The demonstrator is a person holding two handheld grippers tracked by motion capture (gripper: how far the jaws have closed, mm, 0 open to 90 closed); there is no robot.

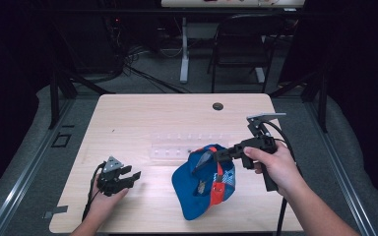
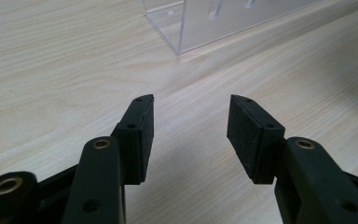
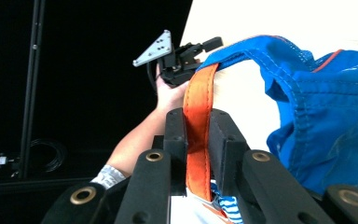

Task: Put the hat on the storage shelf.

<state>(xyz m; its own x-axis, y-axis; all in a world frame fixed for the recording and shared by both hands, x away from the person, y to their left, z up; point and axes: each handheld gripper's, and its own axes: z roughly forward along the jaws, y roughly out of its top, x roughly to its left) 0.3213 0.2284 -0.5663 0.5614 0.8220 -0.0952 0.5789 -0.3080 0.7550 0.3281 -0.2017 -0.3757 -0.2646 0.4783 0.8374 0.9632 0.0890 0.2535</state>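
A blue cap (image 1: 197, 189) with an orange strap (image 1: 220, 172) lies on the wooden table (image 1: 177, 115), right of centre near the front. My right gripper (image 1: 216, 156) is over the cap's back and shut on the orange strap (image 3: 196, 135), which runs up between its jaws; the blue fabric (image 3: 326, 116) hangs to the right. My left gripper (image 1: 132, 174) rests low at the front left of the table, open, with bare wood between its pads (image 2: 140, 135). It also appears far off in the right gripper view, left gripper (image 3: 205, 46) held in a hand.
A clear acrylic rack (image 1: 177, 147) lies on the table behind the cap; its corner (image 2: 186, 23) is ahead of my left gripper. A round hole (image 1: 218, 106) is near the table's far edge. A chair (image 1: 241, 44) and cables stand beyond the table.
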